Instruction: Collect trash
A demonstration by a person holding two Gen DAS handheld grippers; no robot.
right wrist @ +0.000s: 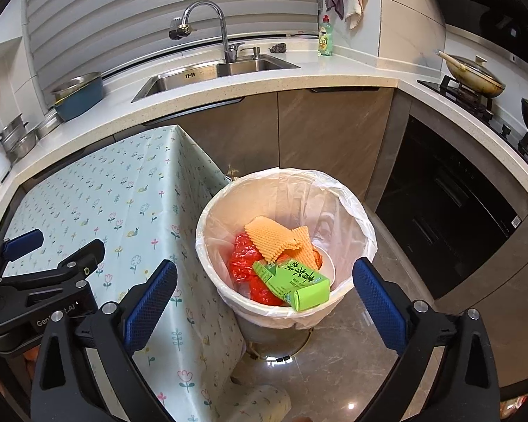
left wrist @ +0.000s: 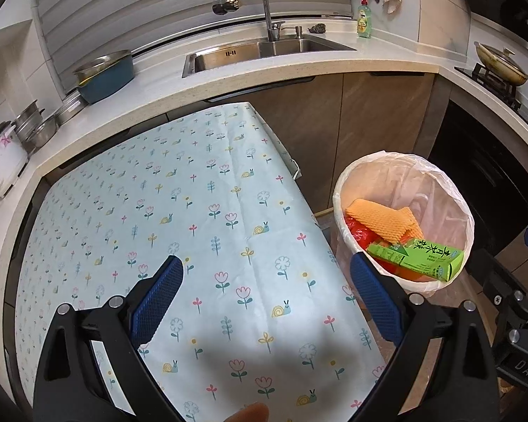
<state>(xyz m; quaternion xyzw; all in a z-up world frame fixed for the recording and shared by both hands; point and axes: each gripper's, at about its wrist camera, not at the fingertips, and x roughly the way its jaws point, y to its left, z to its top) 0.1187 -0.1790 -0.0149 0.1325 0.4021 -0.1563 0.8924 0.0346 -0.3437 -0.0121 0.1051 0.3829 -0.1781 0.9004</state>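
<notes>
Blue-padded fingers of the left gripper (left wrist: 265, 299) stand wide apart with nothing between them, poised above the pale floral tablecloth (left wrist: 200, 218) that covers the table. Blue-padded fingers of the right gripper (right wrist: 264, 299) are likewise spread apart and empty, positioned just in front of the round white trash bin (right wrist: 360, 218), which is lined with a translucent plastic bag. The bin stands on the brown stone floor (right wrist: 352, 362), just beside the table's right edge.

Collected trash lies inside the bin:
- a green rectangular drink carton (right wrist: 292, 283) lies on its side on top, at the near side of the bin;
- an orange foam mesh sleeve (right wrist: 271, 239) lies behind the carton, partly overlapping it;
- a crumpled red plastic bag (right wrist: 243, 263) lies beneath both, on the bin's left side.

Beyond the bin are brown cabinet doors (right wrist: 331, 133) under a speckled white countertop (right wrist: 299, 82). A stainless steel sink (right wrist: 207, 74) with a curved chrome tap (right wrist: 211, 17) is set into the countertop behind the bin. A green dish-soap bottle (right wrist: 325, 37) stands right of the sink. A blue pot (right wrist: 79, 95) rests on the counter left of the sink. A lidded pan (right wrist: 473, 74) sits on the stove, far right of the bin.
</notes>
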